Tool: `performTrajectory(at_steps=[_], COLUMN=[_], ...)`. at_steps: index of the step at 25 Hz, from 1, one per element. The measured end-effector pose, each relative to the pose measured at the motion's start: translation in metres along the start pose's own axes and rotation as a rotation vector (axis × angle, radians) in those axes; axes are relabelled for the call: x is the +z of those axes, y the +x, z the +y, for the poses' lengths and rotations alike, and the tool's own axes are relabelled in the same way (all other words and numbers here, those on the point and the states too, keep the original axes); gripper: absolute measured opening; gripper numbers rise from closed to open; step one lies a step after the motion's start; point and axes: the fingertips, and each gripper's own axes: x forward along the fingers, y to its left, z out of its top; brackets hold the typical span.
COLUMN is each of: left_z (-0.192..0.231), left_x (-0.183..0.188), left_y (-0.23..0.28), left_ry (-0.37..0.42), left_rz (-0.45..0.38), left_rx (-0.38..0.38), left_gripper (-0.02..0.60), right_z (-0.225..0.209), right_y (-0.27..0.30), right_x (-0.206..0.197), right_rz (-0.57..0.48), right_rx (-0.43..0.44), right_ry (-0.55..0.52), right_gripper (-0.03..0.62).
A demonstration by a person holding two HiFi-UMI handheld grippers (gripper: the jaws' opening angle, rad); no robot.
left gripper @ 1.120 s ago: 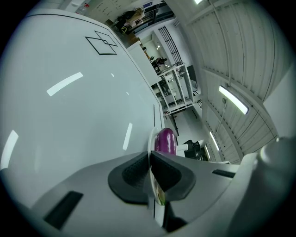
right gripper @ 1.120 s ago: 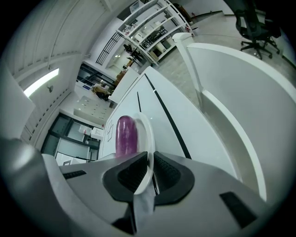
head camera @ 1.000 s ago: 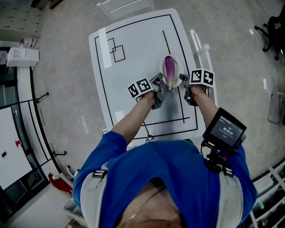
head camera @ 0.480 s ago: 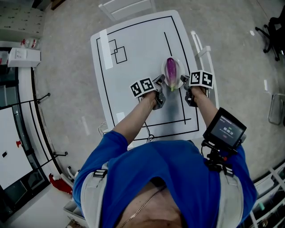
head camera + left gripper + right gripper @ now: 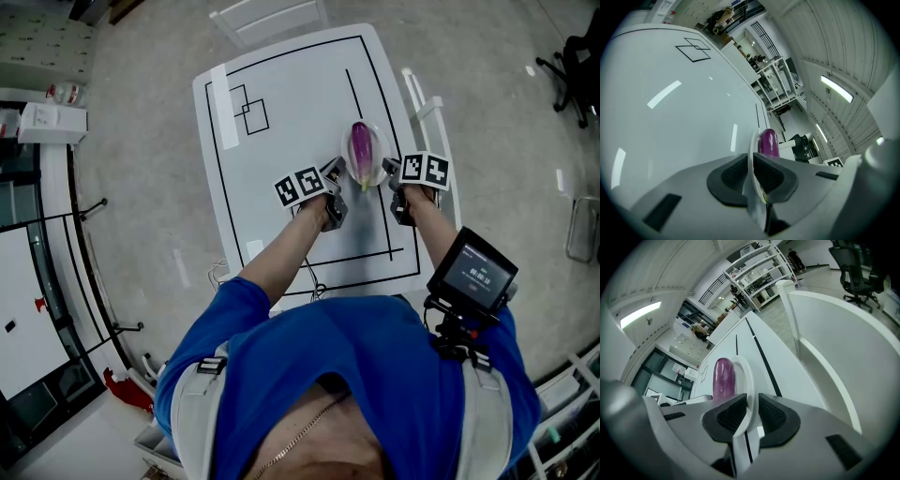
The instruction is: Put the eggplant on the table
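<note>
A purple eggplant [image 5: 361, 148] lies on a small white plate [image 5: 345, 161] at the right side of the white table [image 5: 281, 94]. My left gripper [image 5: 336, 174] is shut on the plate's left rim and my right gripper [image 5: 387, 171] is shut on its right rim. In the left gripper view the rim [image 5: 753, 143] runs edge-on between the pads [image 5: 732, 174], with the eggplant [image 5: 768, 140] beyond. The right gripper view shows the plate [image 5: 748, 376] clamped the same way, the eggplant [image 5: 723, 378] to its left. Whether the plate touches the table, I cannot tell.
Black lines and a small double square [image 5: 249, 114] are drawn on the tabletop, with a tape strip [image 5: 222, 105] near its left edge. A white chair [image 5: 267, 14] stands at the far end, a white frame [image 5: 422, 94] along the right edge, and a black office chair [image 5: 577, 66] far right.
Both grippers keep their hold on the plate with the eggplant. The plate and hands sit marginally lower in the head view, and the table shifted with them.
</note>
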Motion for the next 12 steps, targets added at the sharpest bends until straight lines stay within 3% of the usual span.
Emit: performTrajectory(at_steps=[12], left_z=[0.005], left_x=[0.006], left_y=[-0.013], left_ry=[0.015], left_rz=[-0.038], left_rx=[0.012], left_gripper=[0.025], right_z=[-0.014], right_y=[-0.004], right_x=[0.012], right_rz=[-0.056], right_rx=[-0.063], right_ry=[-0.051], right_gripper=[0.081])
